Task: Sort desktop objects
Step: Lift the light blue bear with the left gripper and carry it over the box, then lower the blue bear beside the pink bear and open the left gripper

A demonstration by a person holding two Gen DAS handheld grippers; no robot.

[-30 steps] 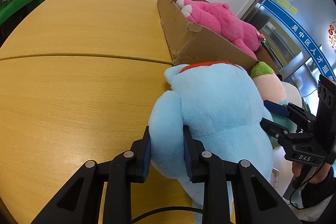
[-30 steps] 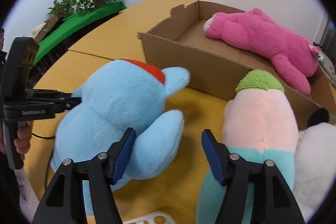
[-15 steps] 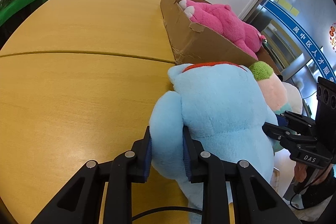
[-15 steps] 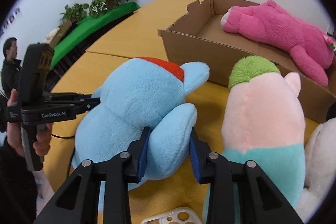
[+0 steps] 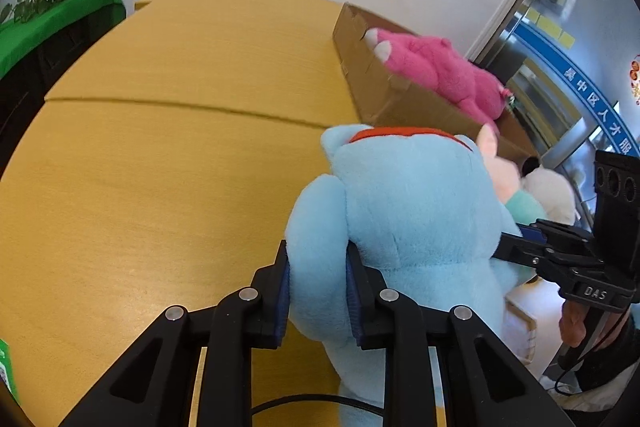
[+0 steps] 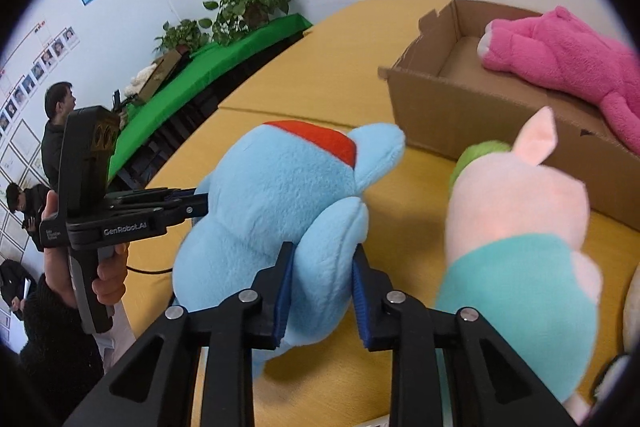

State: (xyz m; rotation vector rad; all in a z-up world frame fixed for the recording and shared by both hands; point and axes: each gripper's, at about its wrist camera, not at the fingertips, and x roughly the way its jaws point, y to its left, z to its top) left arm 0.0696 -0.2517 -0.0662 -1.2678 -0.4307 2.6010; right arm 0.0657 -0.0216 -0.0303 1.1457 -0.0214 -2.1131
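The blue plush (image 5: 416, 211) stands upright on the bench (image 5: 160, 167), just short of the cardboard box (image 6: 460, 115) that holds the pink plush (image 6: 568, 59). Each tool is clamped on one of its limbs: the left tool (image 5: 316, 291) on one side, the right tool (image 6: 322, 291) on the other. The box lies ahead of both tools, so the lift probably goes up and forward over its near wall. A second ago the right tool stood open beside the toy; now it grips. The pig plush (image 6: 520, 227) stands just beside.
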